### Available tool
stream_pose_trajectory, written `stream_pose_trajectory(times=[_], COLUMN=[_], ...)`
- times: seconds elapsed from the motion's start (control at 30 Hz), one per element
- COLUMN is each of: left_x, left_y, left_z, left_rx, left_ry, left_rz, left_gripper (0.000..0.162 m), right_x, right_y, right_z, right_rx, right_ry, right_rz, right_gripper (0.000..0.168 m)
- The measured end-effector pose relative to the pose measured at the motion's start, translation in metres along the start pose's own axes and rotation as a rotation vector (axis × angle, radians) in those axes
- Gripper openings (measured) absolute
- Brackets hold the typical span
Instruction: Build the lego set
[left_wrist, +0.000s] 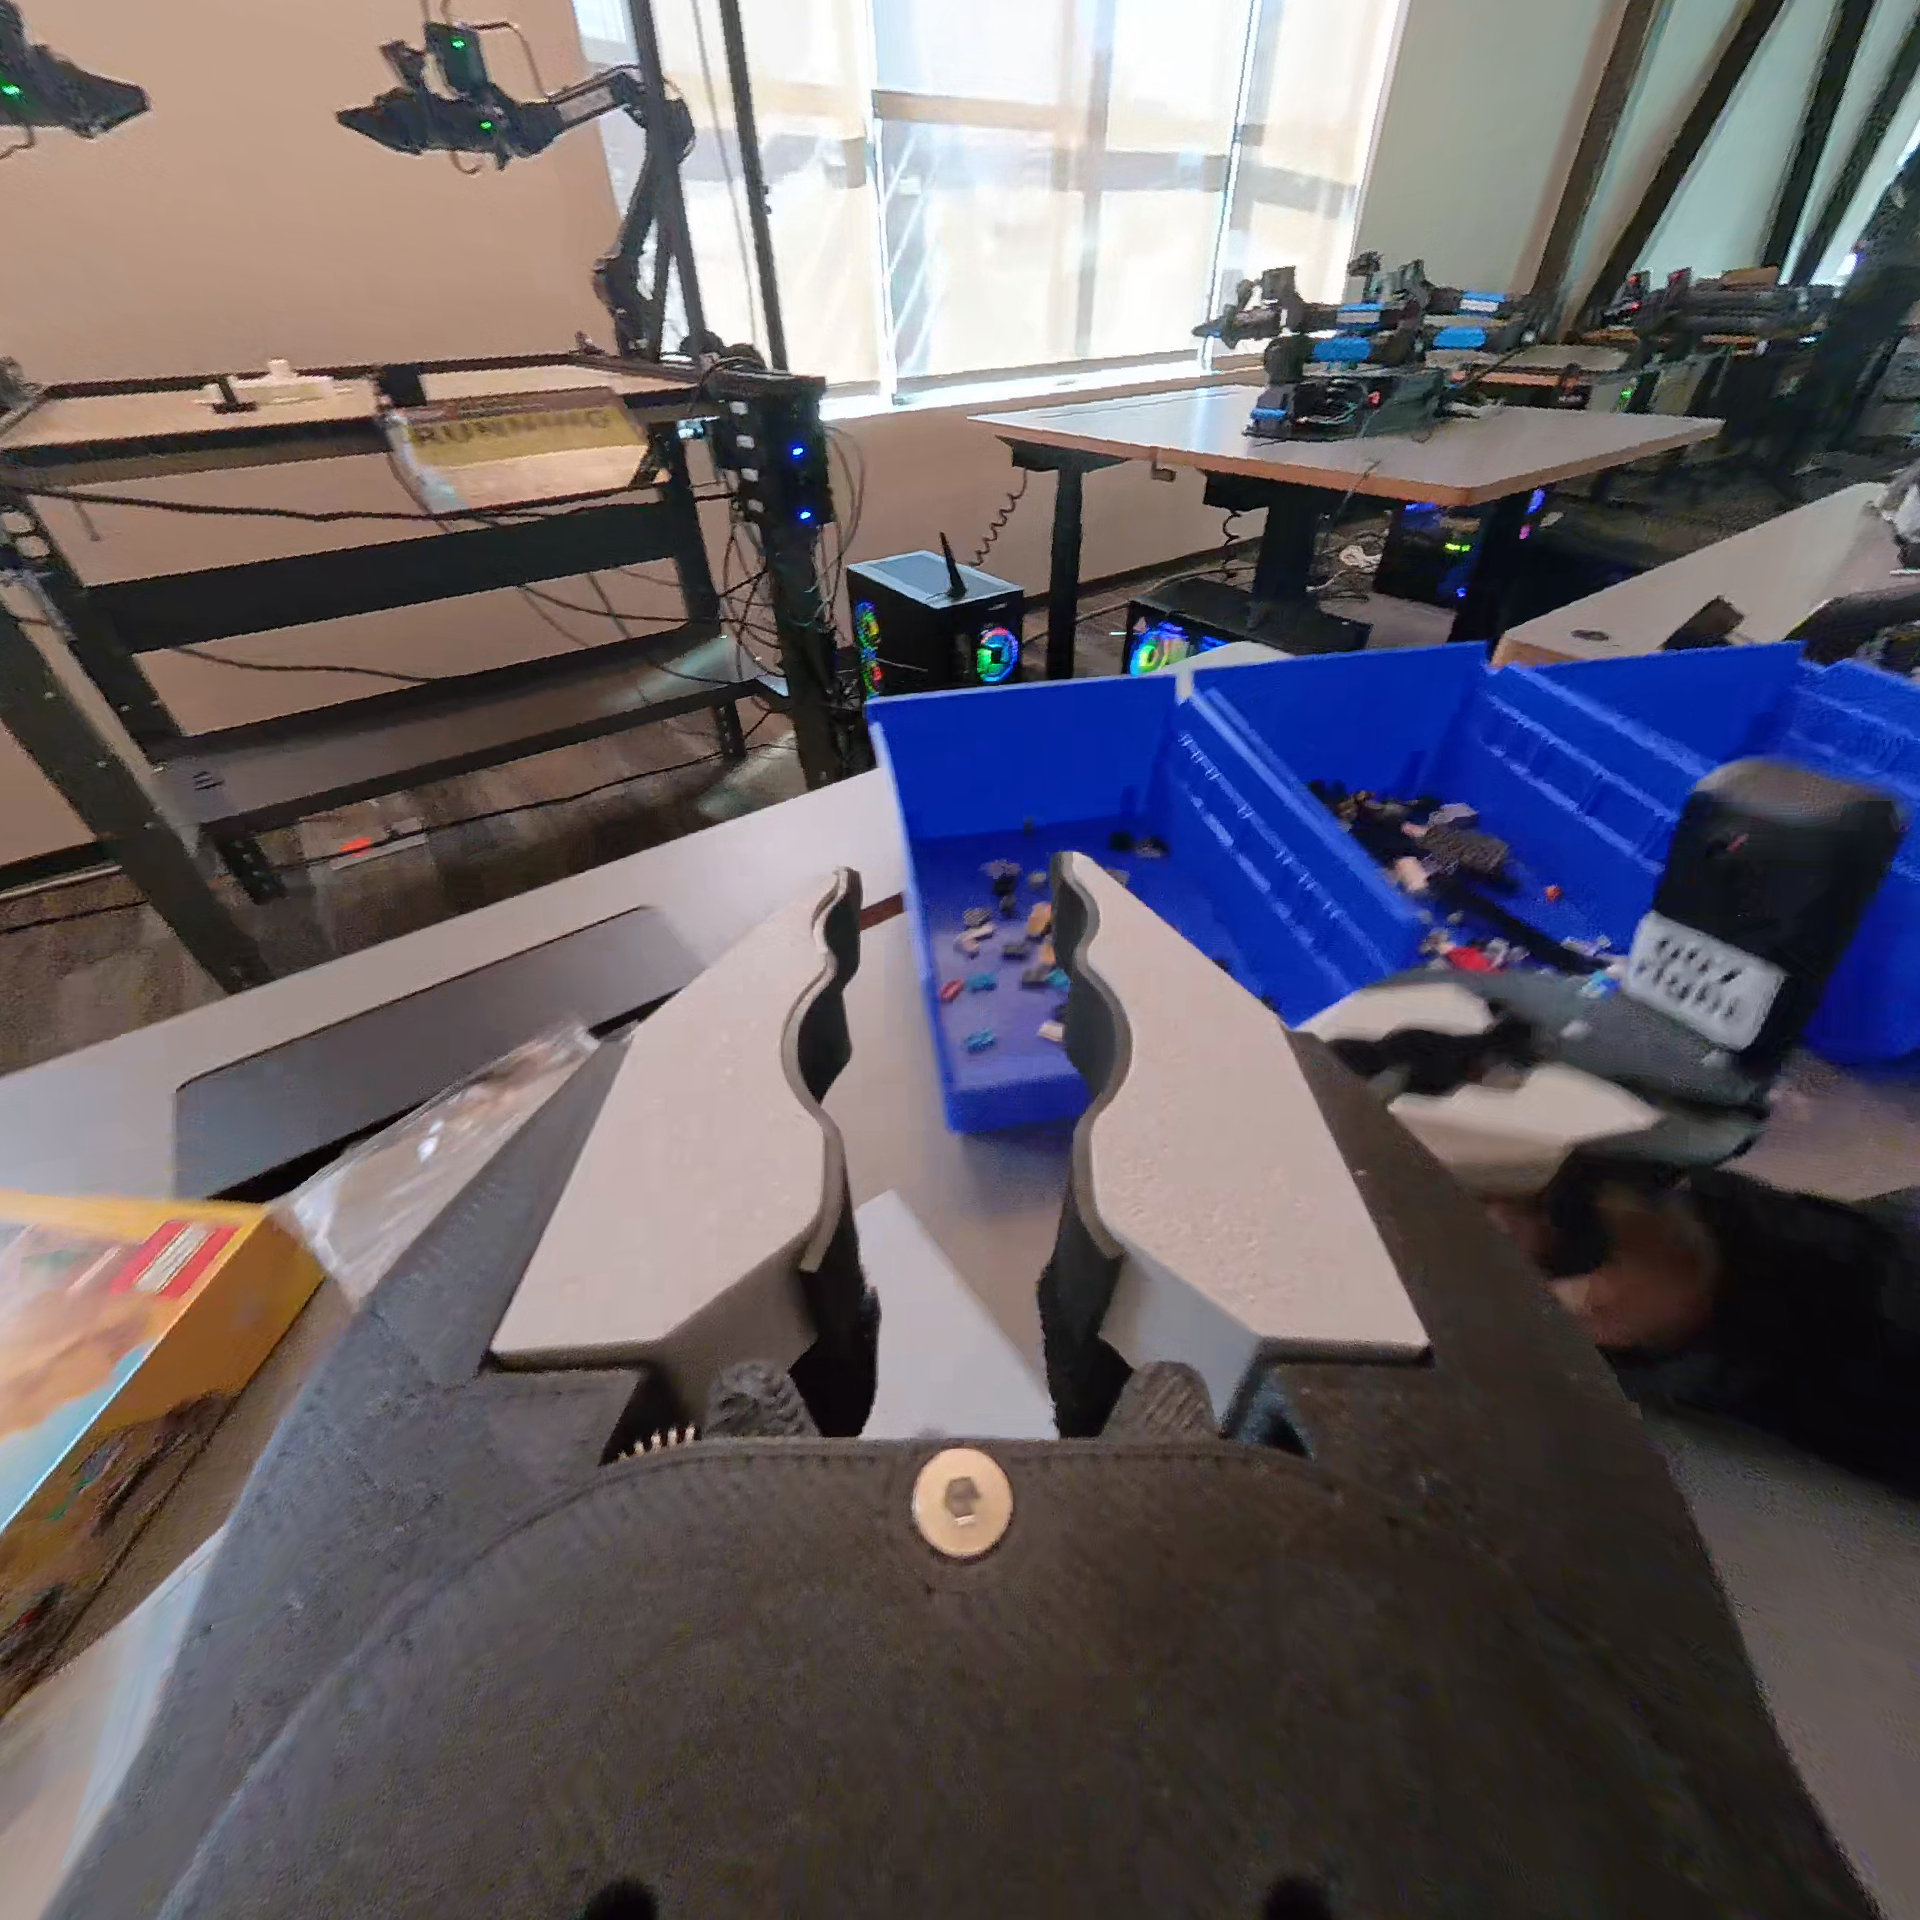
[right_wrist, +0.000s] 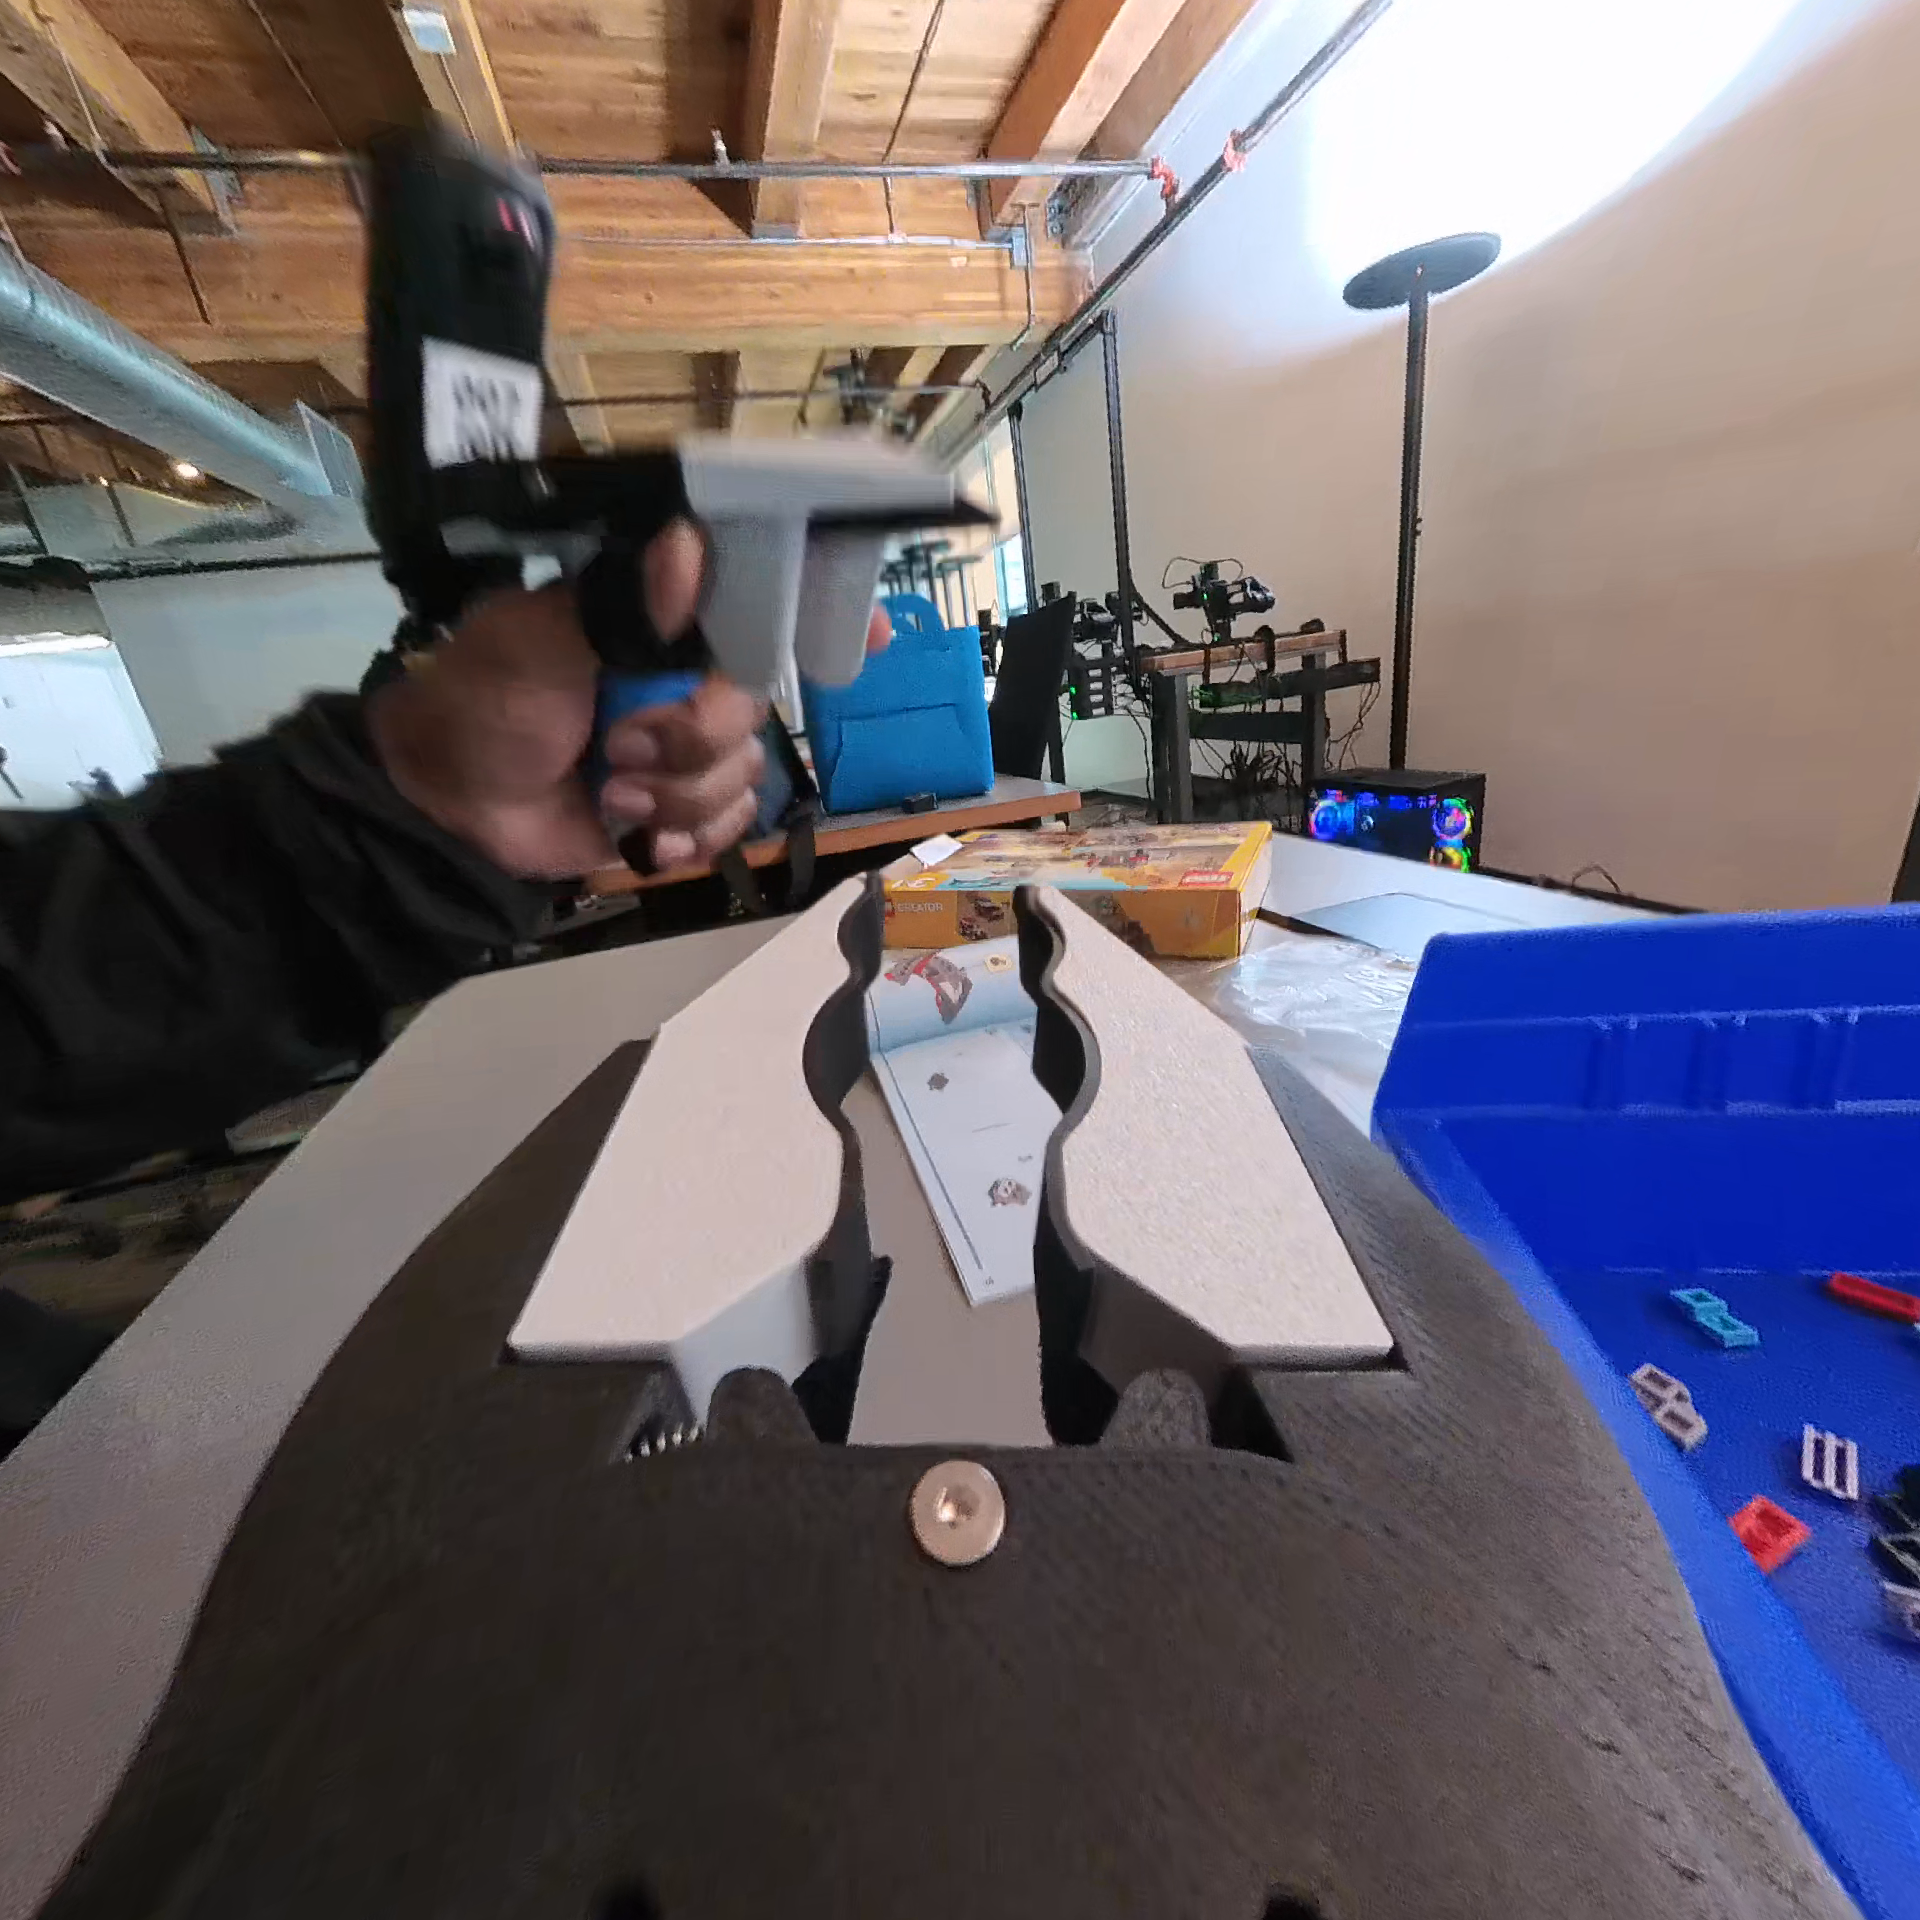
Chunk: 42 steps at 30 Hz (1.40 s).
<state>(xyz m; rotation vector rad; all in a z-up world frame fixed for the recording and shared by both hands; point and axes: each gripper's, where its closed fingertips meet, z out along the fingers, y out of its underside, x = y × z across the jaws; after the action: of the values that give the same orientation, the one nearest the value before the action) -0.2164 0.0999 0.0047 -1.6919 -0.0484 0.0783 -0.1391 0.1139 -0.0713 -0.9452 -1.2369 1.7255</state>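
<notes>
My left gripper (left_wrist: 956, 883) is open and empty, held above the grey table in front of a blue bin (left_wrist: 935, 790). Several small loose lego pieces (left_wrist: 1003, 951) lie in that bin. A second blue bin (left_wrist: 1621, 748) to its right holds more pieces (left_wrist: 1455, 857). My right gripper (right_wrist: 945, 904) is open and empty, over an instruction booklet (right_wrist: 966, 1091) on the table. It also shows in the left wrist view (left_wrist: 1361, 1060), low beside the bins. The left gripper (right_wrist: 805, 665) is raised in a hand in the right wrist view. The yellow lego box (right_wrist: 1091, 883) lies behind the booklet.
A blue bin wall (right_wrist: 1662, 1091) stands close on the right gripper's right, with pieces (right_wrist: 1704, 1320) inside. A clear plastic bag (right_wrist: 1320, 997) lies beside the box. A black mat (left_wrist: 416, 1029) and the box (left_wrist: 125, 1330) lie left of the left gripper. Desks and racks stand beyond the table. The tips of one gripper are about 11 cm away from the tips of the other.
</notes>
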Motion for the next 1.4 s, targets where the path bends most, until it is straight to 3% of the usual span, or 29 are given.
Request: stream_pose_trajectory(times=[0.3, 0.57, 0.8, 1.0, 1.27, 1.4], left_x=[0.094, 0.152, 0.204, 0.260, 0.290, 0.322], left_y=[-0.046, -0.081, -0.084, -0.054, 0.056, 0.080], left_z=[0.086, 0.103, 0.122, 0.167, 0.261, 0.280], left_rx=[-0.087, -0.125, -0.213, -0.371, -0.747, -0.758], left_ry=[0.102, 0.168, 0.267, 0.352, 0.366, 0.425], left_rz=[0.010, 0.030, 0.065, 0.149, 0.289, 0.237], left_gripper=[0.038, 0.038, 0.038, 0.038, 0.038, 0.038], right_x=[0.002, -0.001, -0.003, 0.003, 0.006, 0.008], right_y=[0.012, 0.027, 0.050, 0.072, 0.079, 0.074], right_z=[0.006, 0.014, 0.026, 0.034, 0.035, 0.032], right_rx=[-0.041, -0.130, -0.264, -0.392, -0.430, -0.404], right_ry=[-0.062, -0.123, -0.115, -0.093, -0.091, -0.095], right_rz=[0.155, 0.327, 0.351, 0.445, 0.510, 0.525], right_gripper=[0.028, 0.030, 0.031, 0.034, 0.034, 0.034])
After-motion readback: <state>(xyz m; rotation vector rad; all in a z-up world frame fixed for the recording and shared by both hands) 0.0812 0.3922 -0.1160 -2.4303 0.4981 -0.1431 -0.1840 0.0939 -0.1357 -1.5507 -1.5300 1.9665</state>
